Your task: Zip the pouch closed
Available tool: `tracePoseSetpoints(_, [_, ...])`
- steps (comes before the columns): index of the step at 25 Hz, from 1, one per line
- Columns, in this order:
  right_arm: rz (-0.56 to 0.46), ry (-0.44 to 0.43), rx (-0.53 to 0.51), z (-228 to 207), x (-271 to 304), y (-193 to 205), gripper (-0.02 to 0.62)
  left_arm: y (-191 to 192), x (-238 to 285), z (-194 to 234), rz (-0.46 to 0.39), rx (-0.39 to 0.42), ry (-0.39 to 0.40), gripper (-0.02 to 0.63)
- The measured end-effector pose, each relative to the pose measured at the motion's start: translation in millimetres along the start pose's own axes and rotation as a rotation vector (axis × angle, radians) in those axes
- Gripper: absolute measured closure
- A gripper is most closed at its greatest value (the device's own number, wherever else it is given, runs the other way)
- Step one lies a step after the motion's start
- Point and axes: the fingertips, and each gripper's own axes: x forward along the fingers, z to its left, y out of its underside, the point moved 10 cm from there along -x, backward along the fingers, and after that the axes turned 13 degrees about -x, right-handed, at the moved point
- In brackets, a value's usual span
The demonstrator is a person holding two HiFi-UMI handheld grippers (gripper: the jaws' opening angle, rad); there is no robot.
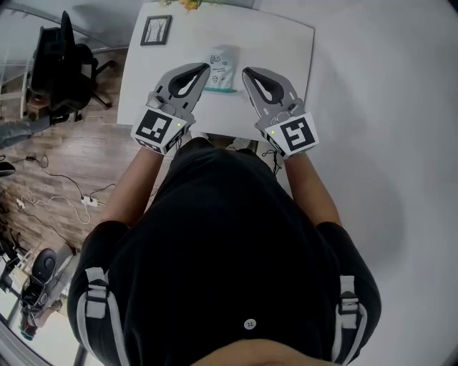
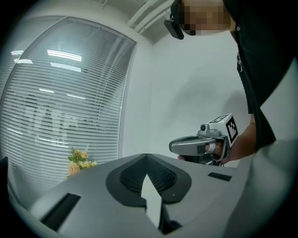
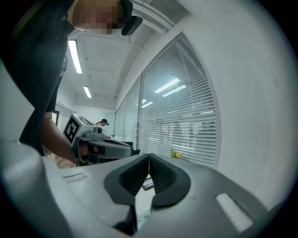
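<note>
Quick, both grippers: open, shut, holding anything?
Left gripper: jaws shut, nothing between them.
Right gripper: jaws shut, nothing between them.

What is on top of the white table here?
On the table lie a pale pouch, a small picture frame and, at the far edge, flowers. The left gripper and right gripper, both shut and empty, and the person's torso hide the near edge.

Pouch point(image 1: 222, 68) lies on table point(image 1: 286, 43), mid-width, in the far half. Picture frame point(image 1: 156, 30) at table's far left corner. Flowers point(image 1: 189, 4) at far edge, right of frame. Left gripper point(image 1: 203, 69) and right gripper point(image 1: 247, 72) above table, tips either side of pouch. Chair point(image 1: 68, 64) on floor, left of table. Cables point(image 1: 71, 189) on floor nearer, left of the person.
</note>
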Motion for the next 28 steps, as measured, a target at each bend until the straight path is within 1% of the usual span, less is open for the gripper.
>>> tracePoseSetpoints(5, [-0.019,0.017,0.016,-1,-3,-3,0.584,-4,-1,-4,-0.016,-0.026,0.013,0.597])
tracePoseSetpoints(11, [-0.033,0.022,0.027,-2,-5,-14,0.584,-11,-3,-6,-0.027,-0.01,0.013,0.597])
tracePoseSetpoints(14, [-0.045,0.026,0.028,-2,-4,-18,0.584,-11,-3,-7,-0.029,-0.015,0.01,0.597])
tracePoseSetpoints(16, [-0.045,0.027,0.03,-3,-4,-17,0.584,-11,-4,-8,-0.03,-0.02,0.005,0.597])
tracePoseSetpoints(21, [-0.041,0.021,0.025,-4,-5,-11,0.586,-9,-5,-7,-0.041,-0.003,-0.014,0.597])
tracePoseSetpoints(28, [-0.039,0.016,0.027,-4,-6,-8,0.584,-6,-6,-7,-0.035,-0.005,-0.017,0.597])
